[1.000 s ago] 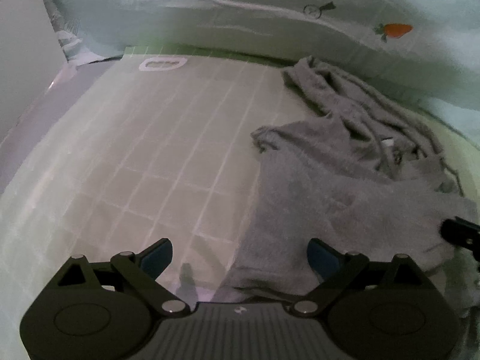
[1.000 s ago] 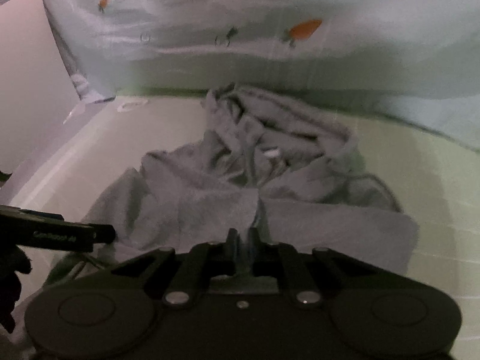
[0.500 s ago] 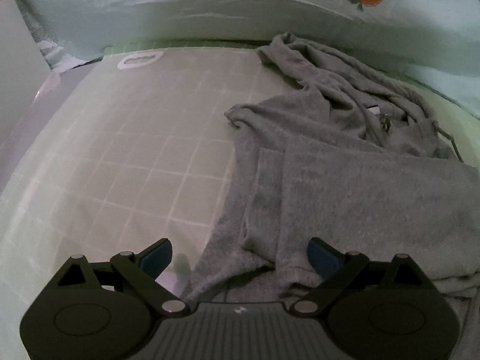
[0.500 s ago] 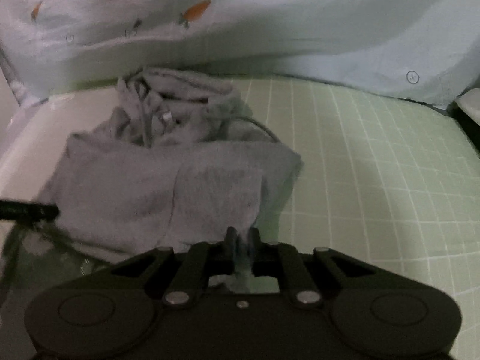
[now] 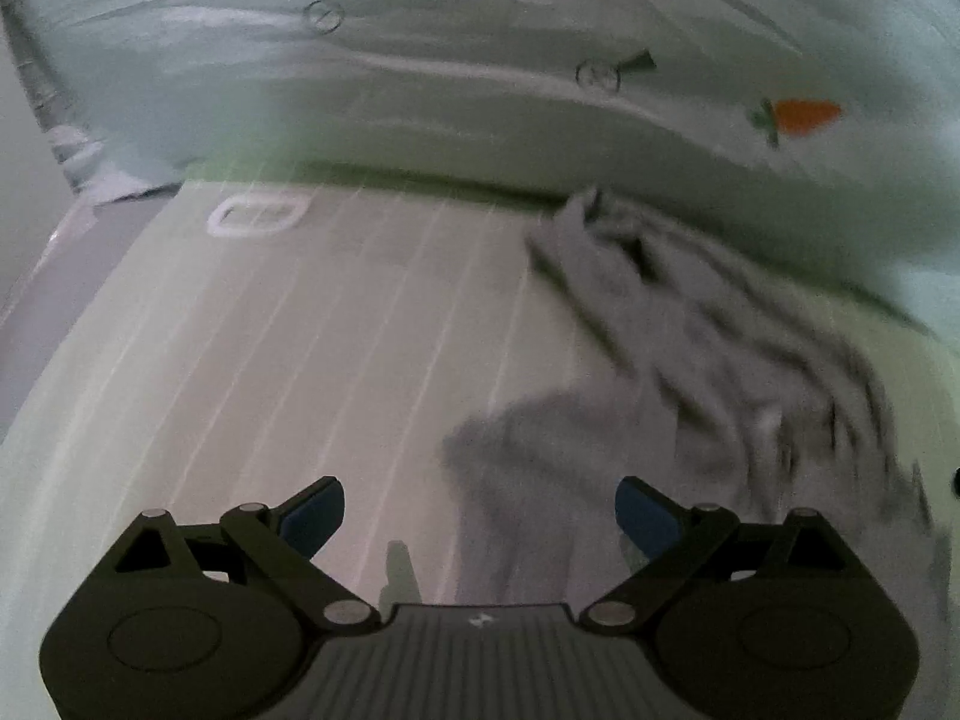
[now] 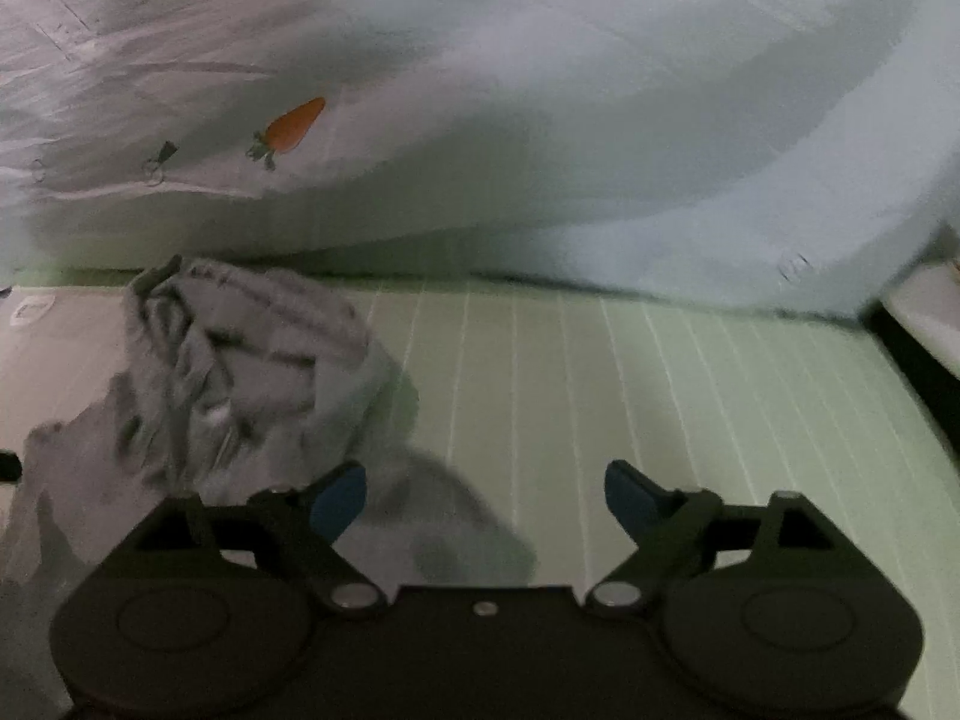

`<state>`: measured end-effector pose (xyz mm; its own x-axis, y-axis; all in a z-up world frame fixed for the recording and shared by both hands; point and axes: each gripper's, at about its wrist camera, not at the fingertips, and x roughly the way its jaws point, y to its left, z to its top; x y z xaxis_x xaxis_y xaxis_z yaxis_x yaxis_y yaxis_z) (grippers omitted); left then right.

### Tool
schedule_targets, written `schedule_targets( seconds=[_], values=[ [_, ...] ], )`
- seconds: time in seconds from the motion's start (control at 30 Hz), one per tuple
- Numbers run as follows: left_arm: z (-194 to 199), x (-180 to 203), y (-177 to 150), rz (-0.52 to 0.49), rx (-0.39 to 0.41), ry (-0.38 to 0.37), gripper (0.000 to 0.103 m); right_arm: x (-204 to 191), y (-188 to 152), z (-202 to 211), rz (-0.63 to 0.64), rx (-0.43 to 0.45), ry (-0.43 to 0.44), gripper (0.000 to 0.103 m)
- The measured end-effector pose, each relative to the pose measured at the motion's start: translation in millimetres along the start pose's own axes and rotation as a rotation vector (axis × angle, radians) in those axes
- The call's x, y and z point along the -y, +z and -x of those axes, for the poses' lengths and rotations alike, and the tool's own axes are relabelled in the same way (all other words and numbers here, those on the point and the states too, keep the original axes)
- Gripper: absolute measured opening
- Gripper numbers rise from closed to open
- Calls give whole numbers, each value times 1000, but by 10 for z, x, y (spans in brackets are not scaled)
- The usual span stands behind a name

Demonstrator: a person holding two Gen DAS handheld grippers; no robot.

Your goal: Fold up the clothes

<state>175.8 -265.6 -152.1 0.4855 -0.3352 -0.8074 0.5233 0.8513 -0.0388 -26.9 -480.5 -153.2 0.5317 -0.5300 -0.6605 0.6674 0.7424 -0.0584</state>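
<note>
The work surface is a pale green mat printed with thin white grid lines. Along its far edge lies a bunched light-blue sheet printed with orange carrots and small ring-shaped motifs.

Task item: a grey garment, crumpled and only partly flattened. In the left wrist view it occupies the right half of the mat, running from the far edge, where a twisted portion touches the sheet, toward the near edge; a flatter portion reaches between the fingers of the left gripper. In the right wrist view the same grey garment lies in the left half of the mat, with its heaped portion close to the far edge. A fold of it extends to the near edge, just beside the left finger of the right gripper. Motion blur hides the fabric details in both views.

Left gripper: fingers spread wide, blue pads visible, nothing held. It hangs above the near edge of the mat, with bare mat under its left finger and grey cloth under its right finger.

Right gripper: fingers spread wide, blue pads visible, nothing held. Bare green mat lies between the fingers and to the right.

A white oval outline is printed on the mat near its far left corner.
</note>
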Motion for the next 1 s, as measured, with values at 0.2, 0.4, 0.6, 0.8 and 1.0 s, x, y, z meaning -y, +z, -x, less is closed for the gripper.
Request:
schedule_targets(
  seconds=[0.2, 0.4, 0.6, 0.8, 1.0],
  values=[
    [-519, 103, 534, 59, 14, -42, 97, -163, 333, -593, 57, -16, 57, 88],
    [-905, 174, 788, 50, 0, -29, 97, -376, 568, -1112, 124, -38, 134, 88],
    [-1102, 224, 720, -75, -39, 129, 98, -412, 520, -1224, 235, -26, -63, 89],
    [-750, 139, 606, -85, 73, 173, 98, 171, 524, -682, -21, 80, -173, 93],
    [-110, 223, 480, -78, 266, 165, 98, 255, 352, 41, -83, 188, -200, 93]
  ],
)
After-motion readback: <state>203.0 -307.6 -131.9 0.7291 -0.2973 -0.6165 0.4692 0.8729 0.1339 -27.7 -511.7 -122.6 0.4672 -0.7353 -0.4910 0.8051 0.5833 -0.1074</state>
